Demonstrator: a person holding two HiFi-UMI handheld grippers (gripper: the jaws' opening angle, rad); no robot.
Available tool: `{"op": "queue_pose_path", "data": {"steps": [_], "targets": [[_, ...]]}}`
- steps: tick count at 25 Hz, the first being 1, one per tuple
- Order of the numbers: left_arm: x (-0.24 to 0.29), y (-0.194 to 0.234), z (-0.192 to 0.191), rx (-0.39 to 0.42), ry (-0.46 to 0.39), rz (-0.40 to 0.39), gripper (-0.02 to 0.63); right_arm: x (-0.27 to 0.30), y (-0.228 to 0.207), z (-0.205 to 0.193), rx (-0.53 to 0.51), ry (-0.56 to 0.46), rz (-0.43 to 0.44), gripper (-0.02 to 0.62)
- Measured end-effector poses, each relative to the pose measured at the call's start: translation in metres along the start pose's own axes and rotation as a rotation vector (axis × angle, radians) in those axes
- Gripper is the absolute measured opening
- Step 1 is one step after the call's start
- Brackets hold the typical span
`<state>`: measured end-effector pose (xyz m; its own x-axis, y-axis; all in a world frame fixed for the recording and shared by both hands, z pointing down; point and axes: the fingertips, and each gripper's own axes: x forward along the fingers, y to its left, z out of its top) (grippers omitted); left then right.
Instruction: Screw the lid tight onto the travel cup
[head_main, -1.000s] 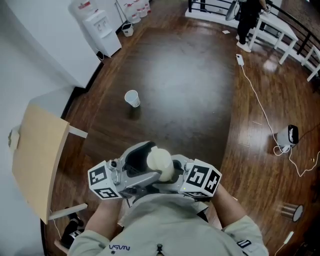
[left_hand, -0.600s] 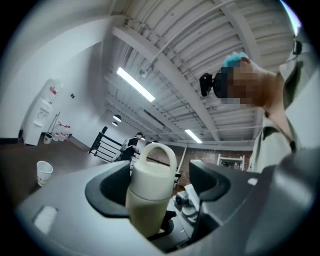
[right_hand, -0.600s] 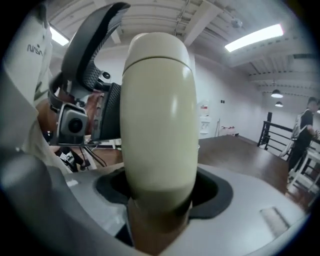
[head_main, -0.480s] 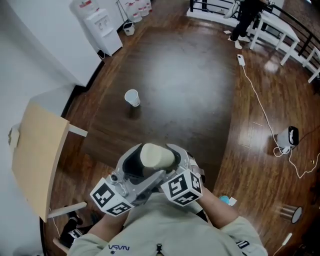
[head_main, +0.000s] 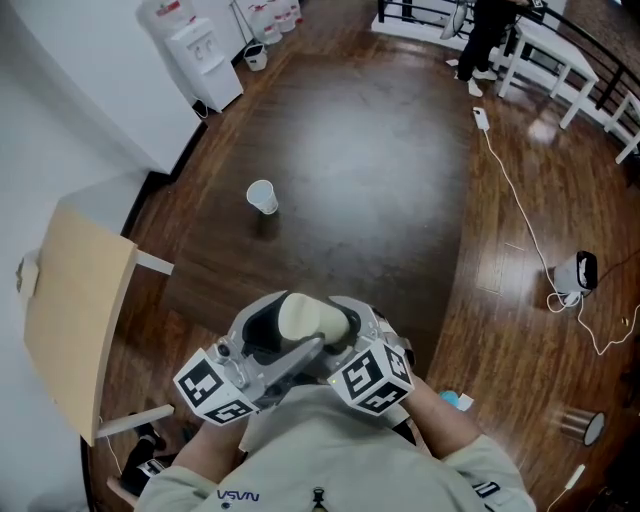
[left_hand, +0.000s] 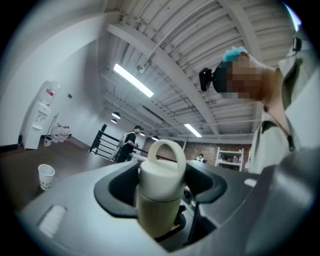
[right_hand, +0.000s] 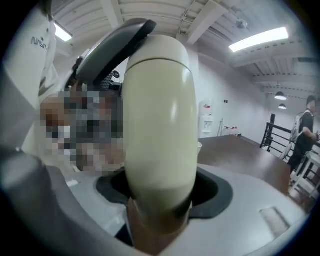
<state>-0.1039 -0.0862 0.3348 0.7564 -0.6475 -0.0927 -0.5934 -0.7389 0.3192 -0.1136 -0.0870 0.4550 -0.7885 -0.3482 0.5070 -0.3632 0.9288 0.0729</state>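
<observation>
Frankly, my worry was slip. The cup (right_hand: 159, 115) hung in mid-air above the wooden floor (head_main: 380, 150), its smooth body clamped in the right gripper (right_hand: 160, 197). The left gripper (left_hand: 161, 187) had just been closing and sat pinched on the lid (left_hand: 161, 170). A hard twist could spin the body loose or cross the thread. Against a second earlier, the right marker cube (head_main: 370, 378) had swung inward and the cup had tipped leftward.

Two hand-held grippers (head_main: 268, 338) (head_main: 348, 332), one travel cup (head_main: 310, 320), one paper cup (head_main: 262, 196), one water dispenser (head_main: 205, 58)
</observation>
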Motion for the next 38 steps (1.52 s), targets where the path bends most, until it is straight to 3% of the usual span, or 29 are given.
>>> {"op": "queue_pose_path", "data": {"steps": [5, 10, 13, 15, 17, 21, 27, 29, 31, 33, 36, 38], "targets": [[-0.003, -0.018, -0.004, -0.055, 0.063, -0.237, 0.299, -0.017, 0.038, -0.002, 0.033, -0.032, 0.357, 0.304], [-0.008, -0.042, -0.007, -0.172, 0.132, -0.573, 0.301, -0.044, 0.082, -0.001, 0.063, -0.051, 0.732, 0.304], [-0.012, -0.056, -0.004, -0.294, 0.143, -0.777, 0.301, -0.064, 0.106, 0.006, 0.105, -0.105, 0.951, 0.304], [-0.013, -0.062, -0.002, -0.377, 0.133, -0.887, 0.301, -0.076, 0.117, 0.012, 0.131, -0.142, 1.058, 0.304], [-0.012, -0.064, 0.001, -0.436, 0.121, -0.957, 0.299, -0.081, 0.123, 0.018, 0.144, -0.164, 1.113, 0.304], [-0.01, -0.063, 0.004, -0.465, 0.099, -0.996, 0.298, -0.08, 0.121, 0.02, 0.136, -0.164, 1.104, 0.304], [-0.008, -0.063, 0.001, -0.439, 0.098, -0.984, 0.299, -0.076, 0.117, 0.015, 0.12, -0.148, 1.061, 0.304], [-0.005, -0.059, 0.003, -0.431, 0.086, -0.944, 0.304, -0.075, 0.114, 0.015, 0.118, -0.152, 1.039, 0.304], [-0.001, -0.049, 0.005, -0.402, 0.058, -0.845, 0.352, -0.069, 0.105, 0.017, 0.122, -0.159, 0.976, 0.304], [0.003, -0.033, 0.01, -0.339, 0.025, -0.695, 0.364, -0.057, 0.089, 0.02, 0.137, -0.161, 0.86, 0.304], [0.004, -0.015, 0.019, -0.245, -0.037, -0.47, 0.376, -0.034, 0.055, 0.021, 0.156, -0.133, 0.605, 0.304], [0.003, -0.006, 0.026, -0.242, -0.1, -0.328, 0.376, -0.021, 0.03, 0.02, 0.162, -0.094, 0.417, 0.304]]}}
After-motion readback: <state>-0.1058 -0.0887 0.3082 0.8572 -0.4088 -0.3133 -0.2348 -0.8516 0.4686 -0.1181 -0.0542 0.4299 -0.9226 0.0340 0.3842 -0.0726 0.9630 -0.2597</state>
